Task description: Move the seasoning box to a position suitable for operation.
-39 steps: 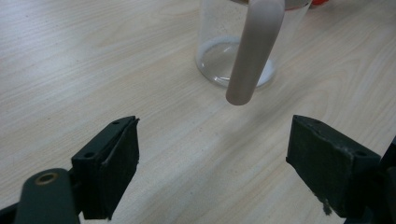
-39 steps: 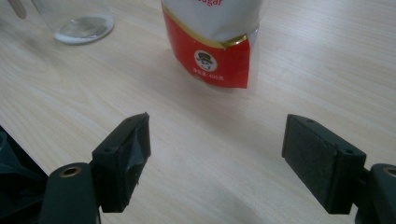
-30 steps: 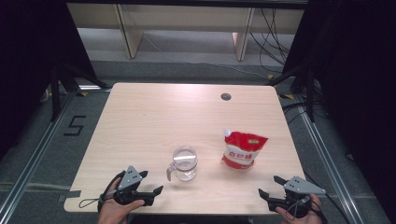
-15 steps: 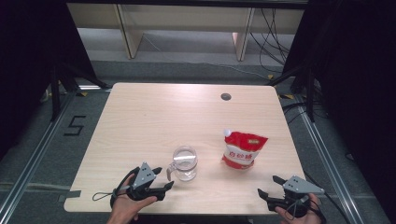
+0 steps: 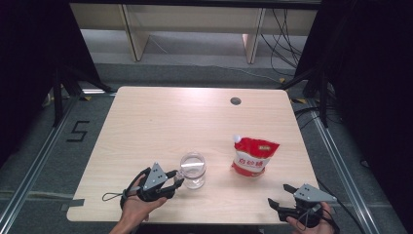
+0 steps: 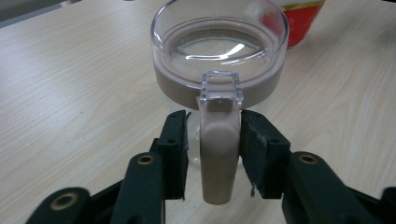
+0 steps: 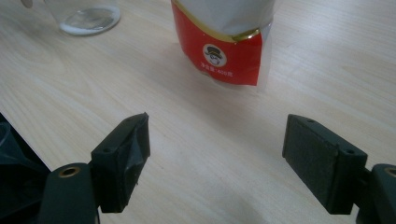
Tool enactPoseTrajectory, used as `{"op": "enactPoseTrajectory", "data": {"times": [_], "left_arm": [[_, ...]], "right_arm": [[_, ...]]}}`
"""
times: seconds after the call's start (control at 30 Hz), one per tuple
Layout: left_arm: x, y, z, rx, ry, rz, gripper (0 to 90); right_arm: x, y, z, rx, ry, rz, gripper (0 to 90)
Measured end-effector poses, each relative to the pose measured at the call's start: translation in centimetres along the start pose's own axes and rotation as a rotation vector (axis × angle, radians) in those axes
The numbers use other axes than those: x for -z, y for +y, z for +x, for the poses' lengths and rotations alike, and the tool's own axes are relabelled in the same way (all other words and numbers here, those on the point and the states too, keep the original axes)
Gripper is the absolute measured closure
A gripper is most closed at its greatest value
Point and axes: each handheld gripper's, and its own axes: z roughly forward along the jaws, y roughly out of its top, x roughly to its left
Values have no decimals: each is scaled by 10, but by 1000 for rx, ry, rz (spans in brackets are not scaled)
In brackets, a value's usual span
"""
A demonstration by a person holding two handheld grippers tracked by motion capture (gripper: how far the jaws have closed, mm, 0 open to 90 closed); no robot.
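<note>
The clear plastic jug with a beige band and beige handle stands upright on the pale wood-grain table, toward the near edge and left of centre. The left gripper is at the jug's handle, which points toward the person. In the left gripper view the handle sits between the two black jaws: the pad on that view's right lies against it, while a thin gap shows between the handle and the other pad. The jaws have just been closing around the handle — a firm clamp is not shown. The jug rests on the table surface, not lifted.

The red and white stand-up pouch with a white cap stands to the right of the jug, near it but apart. In the right gripper view its red lower band with a round emblem faces the camera.

The right gripper is held at the near right corner of the table, well short of the pouch. Its jaws stand wide apart with only bare tabletop between them — released, grasping nothing.

A small dark round grommet hole sits near the table's far edge.
</note>
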Motion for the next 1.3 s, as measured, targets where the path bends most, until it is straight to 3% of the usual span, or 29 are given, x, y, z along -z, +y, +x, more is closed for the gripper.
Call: {"op": "enactPoseTrajectory", "data": {"times": [0.2,0.53,0.57,0.6,0.67,0.7,0.73,0.77,0.93,1.0,1.3], "left_arm": [[-2,1,-3,4,-12,-8,711],[-4,0,-2,2,-39,-27,722],[-6,-1,-11,104,-95,-34,722],[-6,-1,-11,104,-95,-34,722],[-7,0,-15,114,-165,-36,722],[-7,0,-16,108,-169,-34,722],[-7,1,-15,78,-175,-37,722],[-8,0,-17,99,-189,-39,722],[-10,1,-14,69,-216,-50,722],[-11,1,-15,84,-226,-49,722],[-16,4,-13,31,-276,-52,722]], "right_arm": [[0,0,1,2,-3,0,240],[-1,0,2,12,12,-2,240],[-1,0,1,21,10,-8,241],[-1,0,1,21,10,-8,241],[-1,1,2,17,8,-3,241],[-1,1,2,24,10,-8,241],[-2,1,2,19,18,-9,241],[-2,1,2,34,14,-19,241],[-2,1,2,34,13,-20,236],[-2,1,2,33,17,-22,234],[-1,1,6,0,33,-7,232]]}}
